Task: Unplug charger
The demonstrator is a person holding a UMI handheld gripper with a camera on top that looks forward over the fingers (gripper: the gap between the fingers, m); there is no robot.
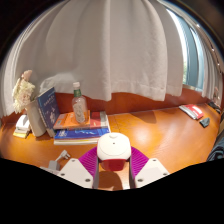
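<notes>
A wooden tabletop (150, 125) spreads below pale curtains (110, 45), with stacked books (80, 128) and a bottle (79, 103) behind. The white charger (114, 150), probably light, rigid and smooth, sits clamped by its flat sides between the fingers (113, 166).

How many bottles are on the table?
1. The bottle stands on the stack of books, beyond the tongs, which hold a white charger. More could be hidden behind the books.
</notes>
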